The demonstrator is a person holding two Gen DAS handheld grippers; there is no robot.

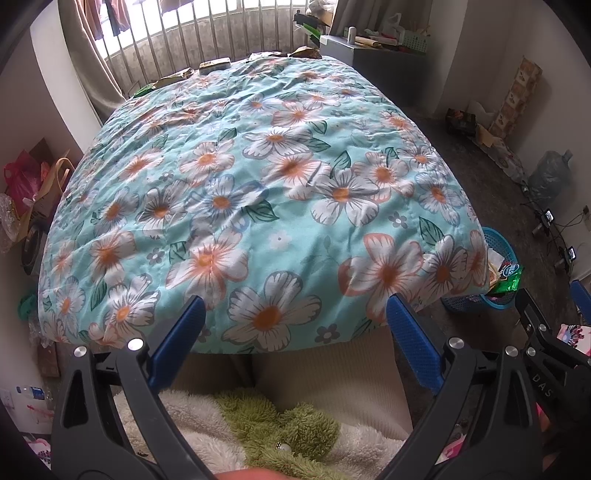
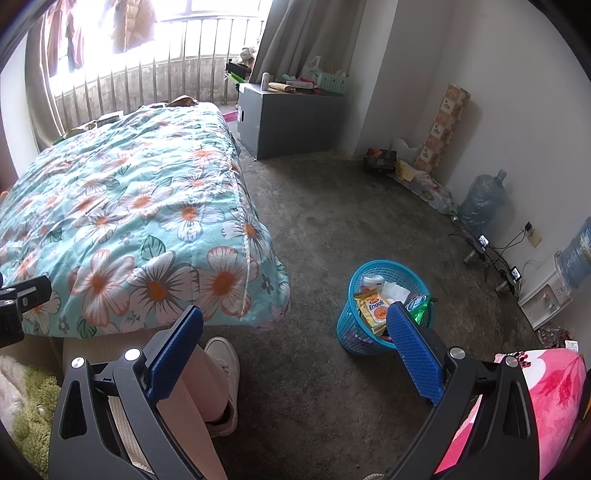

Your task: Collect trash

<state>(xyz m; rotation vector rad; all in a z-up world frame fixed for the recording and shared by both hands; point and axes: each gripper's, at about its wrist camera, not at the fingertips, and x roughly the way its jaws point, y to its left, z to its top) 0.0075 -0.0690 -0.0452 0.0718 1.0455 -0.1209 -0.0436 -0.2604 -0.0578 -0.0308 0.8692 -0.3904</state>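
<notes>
open floor (image 2: pixel 317 221), bed (image 2: pixel 155 206) left, basket (image 2: pixel 354 332)

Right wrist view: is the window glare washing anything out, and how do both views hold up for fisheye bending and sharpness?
Right wrist view: the window is blown out to white, hazing the railing; the blue basket stays legible. Left wrist view: backlight is milder; fisheye bulges the floral quilt into a dome. Both views have dark vignetted corners, and both show their gripper fingers sharp.

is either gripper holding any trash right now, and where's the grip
Nothing is held. The left gripper and right gripper are both open with nothing between their fingers.
</notes>
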